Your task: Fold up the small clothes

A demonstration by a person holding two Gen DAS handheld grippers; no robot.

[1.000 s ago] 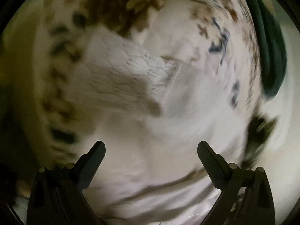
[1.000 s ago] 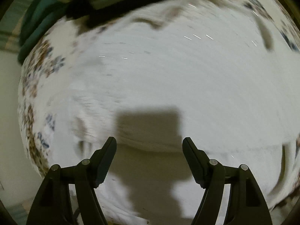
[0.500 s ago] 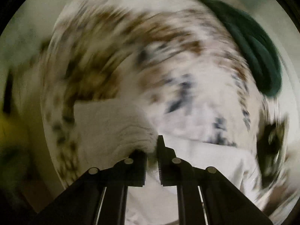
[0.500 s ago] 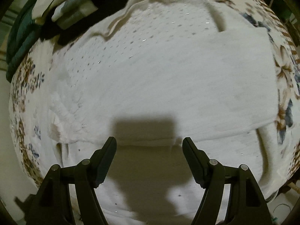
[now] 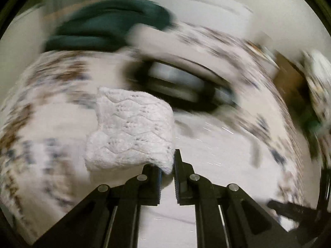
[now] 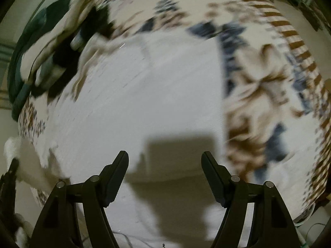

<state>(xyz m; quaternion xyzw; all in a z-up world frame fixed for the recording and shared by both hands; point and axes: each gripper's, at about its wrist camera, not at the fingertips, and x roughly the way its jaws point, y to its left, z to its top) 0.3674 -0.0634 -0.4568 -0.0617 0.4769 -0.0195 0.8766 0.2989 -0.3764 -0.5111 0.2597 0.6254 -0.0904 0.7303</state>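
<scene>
A white knit garment [image 6: 144, 95] lies spread on a floral cloth [image 6: 269, 95]. My left gripper [image 5: 167, 165] is shut on a lacy knit corner of the white garment [image 5: 132, 132] and holds it lifted above the cloth. My right gripper [image 6: 164, 161] is open and empty, hovering over the flat middle of the garment. At the left edge of the right wrist view the lifted corner [image 6: 22, 157] shows, with the other gripper below it. Both views are motion-blurred.
A pile of clothes lies at the far side: a dark green one [image 5: 107, 24] and a black-and-white one [image 5: 182, 82], also in the right wrist view [image 6: 62, 47]. The floral cloth [image 5: 41, 95] covers the surface around the garment.
My left gripper went from open to shut on the knit corner and has lifted and swung it. My right gripper stayed open while its view shifted over the garment.
</scene>
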